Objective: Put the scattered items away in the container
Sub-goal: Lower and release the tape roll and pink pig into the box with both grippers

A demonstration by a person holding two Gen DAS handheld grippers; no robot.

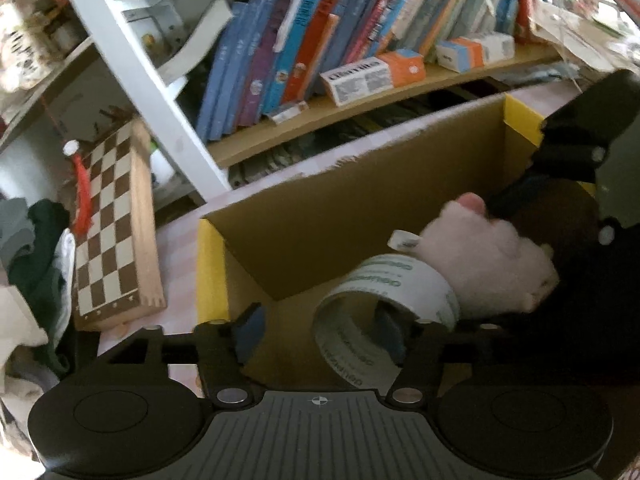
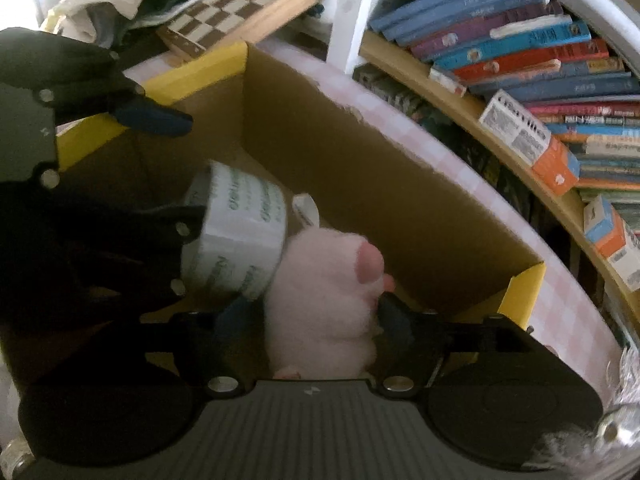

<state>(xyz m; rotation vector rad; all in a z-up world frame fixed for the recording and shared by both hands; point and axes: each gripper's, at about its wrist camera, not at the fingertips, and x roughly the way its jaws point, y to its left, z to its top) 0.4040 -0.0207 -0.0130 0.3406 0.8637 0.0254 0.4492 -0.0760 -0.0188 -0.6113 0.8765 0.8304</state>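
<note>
A cardboard box (image 1: pixel 352 200) with yellow flaps stands open on the pink checked table; it also shows in the right wrist view (image 2: pixel 360 168). My left gripper (image 1: pixel 320 332) is over the box, wide open, and its right finger sits inside a white tape roll (image 1: pixel 384 300) that hangs on it. The roll also shows in the right wrist view (image 2: pixel 236 232). My right gripper (image 2: pixel 316 320) is shut on a pink plush toy (image 2: pixel 324 288) inside the box. The toy (image 1: pixel 484 264) touches the roll.
A folded chessboard (image 1: pixel 116 224) lies left of the box beside a heap of clothes (image 1: pixel 36 264). A bookshelf (image 1: pixel 360 60) full of books and small cartons stands behind the table. Crumpled paper (image 1: pixel 580 20) lies at the far right.
</note>
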